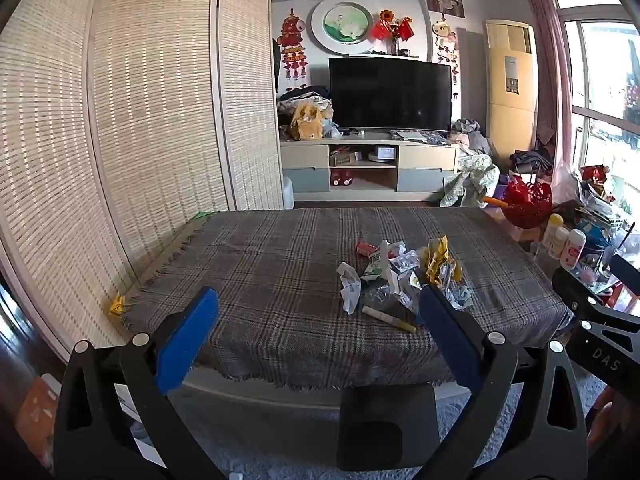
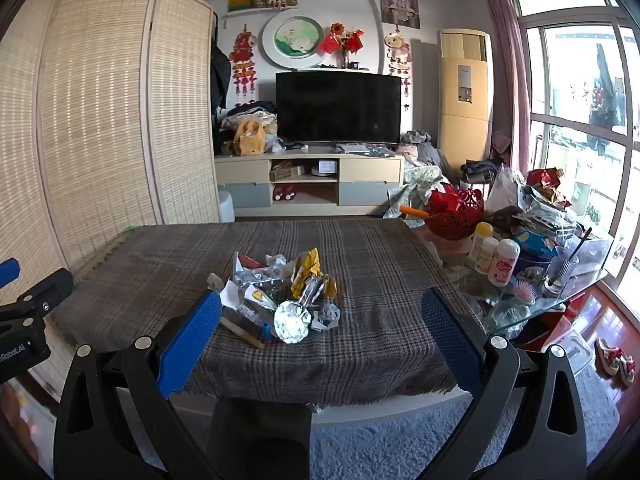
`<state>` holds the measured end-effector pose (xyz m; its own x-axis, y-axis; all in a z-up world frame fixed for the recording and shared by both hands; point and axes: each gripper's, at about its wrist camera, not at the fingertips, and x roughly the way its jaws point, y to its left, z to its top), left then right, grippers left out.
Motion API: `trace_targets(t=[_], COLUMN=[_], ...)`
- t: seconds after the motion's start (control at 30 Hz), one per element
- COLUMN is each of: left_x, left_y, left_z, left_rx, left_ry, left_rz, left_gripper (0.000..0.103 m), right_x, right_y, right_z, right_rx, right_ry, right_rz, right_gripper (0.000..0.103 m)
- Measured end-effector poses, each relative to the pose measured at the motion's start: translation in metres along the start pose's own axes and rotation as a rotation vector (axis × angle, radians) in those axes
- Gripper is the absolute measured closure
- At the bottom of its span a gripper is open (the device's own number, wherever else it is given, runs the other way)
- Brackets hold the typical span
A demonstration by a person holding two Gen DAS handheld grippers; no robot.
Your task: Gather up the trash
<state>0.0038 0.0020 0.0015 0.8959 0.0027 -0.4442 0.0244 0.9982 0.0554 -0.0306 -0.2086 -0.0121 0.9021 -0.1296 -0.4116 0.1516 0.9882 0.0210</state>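
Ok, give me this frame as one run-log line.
phase: approach | left hand-held gripper: open, empty | right hand-held gripper: open, empty | trash pile: untouched on plaid tablecloth

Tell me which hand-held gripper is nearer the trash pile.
Right, slightly. The right hand-held gripper frames the trash pile between open fingers; the left hand-held gripper sits left of it.

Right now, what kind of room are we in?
Most likely a lived-in home living room. A large dark television sits on a low media cabinet, a standing air conditioner fills the corner by the window, and the trash pile lies on a table covered with a plaid cloth.
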Motion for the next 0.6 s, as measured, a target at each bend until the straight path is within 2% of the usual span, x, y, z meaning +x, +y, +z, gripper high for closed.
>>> trace_targets(t=[0.6], left_x=[-0.0055], left_y=[-0.0044], left_z=[-0.0016], left_rx=[0.003], left_ry=[-0.001], left_rz=[-0.001], left_gripper=[0.008], right_x=[-0.0006], right_y=[-0.0015], right_z=[0.0007], right_rx=[-0.001], right_ry=[0.0], right_rz=[-0.001], right_gripper=[0.003])
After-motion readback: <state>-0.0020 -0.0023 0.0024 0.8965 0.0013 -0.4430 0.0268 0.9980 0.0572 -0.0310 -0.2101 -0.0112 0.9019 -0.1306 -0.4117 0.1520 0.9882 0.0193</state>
